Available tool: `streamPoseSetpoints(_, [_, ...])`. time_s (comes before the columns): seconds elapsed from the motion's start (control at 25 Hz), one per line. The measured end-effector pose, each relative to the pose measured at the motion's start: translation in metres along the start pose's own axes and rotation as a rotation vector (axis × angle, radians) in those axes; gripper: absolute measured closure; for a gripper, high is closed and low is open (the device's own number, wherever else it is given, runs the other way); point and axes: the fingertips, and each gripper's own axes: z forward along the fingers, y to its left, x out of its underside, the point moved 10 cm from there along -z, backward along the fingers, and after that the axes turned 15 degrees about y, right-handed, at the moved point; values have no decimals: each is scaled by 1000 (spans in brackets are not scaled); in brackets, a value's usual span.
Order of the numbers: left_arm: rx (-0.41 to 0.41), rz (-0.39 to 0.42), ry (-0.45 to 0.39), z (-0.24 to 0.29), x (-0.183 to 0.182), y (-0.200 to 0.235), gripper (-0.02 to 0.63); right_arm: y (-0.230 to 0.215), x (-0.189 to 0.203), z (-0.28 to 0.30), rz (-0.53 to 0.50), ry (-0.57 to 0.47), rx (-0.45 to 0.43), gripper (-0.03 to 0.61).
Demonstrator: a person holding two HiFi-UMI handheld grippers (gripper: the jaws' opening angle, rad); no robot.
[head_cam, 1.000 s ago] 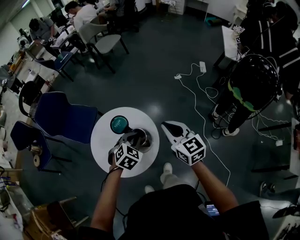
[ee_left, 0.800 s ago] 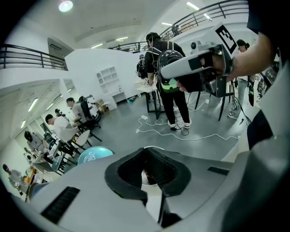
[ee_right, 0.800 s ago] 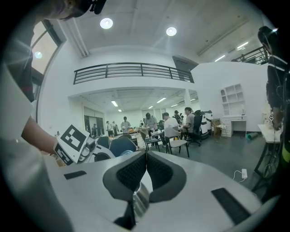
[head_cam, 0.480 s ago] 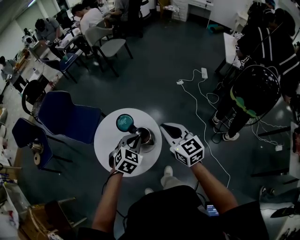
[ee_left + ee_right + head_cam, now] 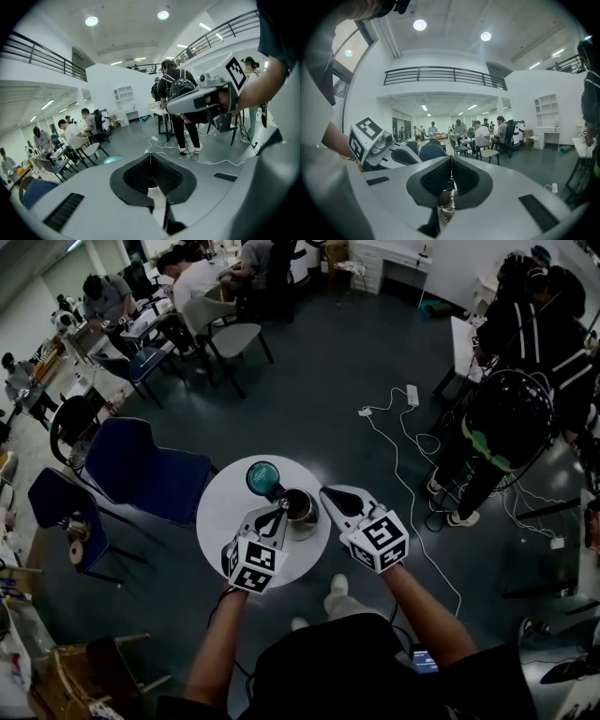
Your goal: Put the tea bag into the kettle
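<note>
- Since a second ago, the round white table (image 5: 220, 521) and the metal kettle (image 5: 301, 507) are sitting a bit higher and more to the right in the head view. The right gripper (image 5: 330, 492) is now reaching closer to the kettle.
- The left gripper (image 5: 280, 513) is pointing at the kettle's left rim from the lower left, and its jaws are pressing tight together.
- A small white patch is showing under those jaws. I cannot tell if it is the tea bag.
- The right gripper's jaws are squeezing together too, holding nothing, just beside the kettle's right side.
- The kettle is standing on the right part of the table, with a round teal thing (image 5: 263, 477) just beside it at its upper left.
</note>
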Motion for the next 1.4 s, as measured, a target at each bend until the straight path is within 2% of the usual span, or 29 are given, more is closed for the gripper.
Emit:
streamPoseSetpoints(0.52, [-48, -198, -229, -74, 28, 5, 597, 61, -10, -10, -57, -12, 10, 558])
streamPoseSetpoints(0.88, [-17, -248, -292, -115, 44, -8, 597, 104, -16, -31, -85, -31, 16, 558])
streamPoseSetpoints(1.4, [-4, -273, -321, -161, 88, -14, 597, 163, -15, -40, -111, -45, 19, 558])
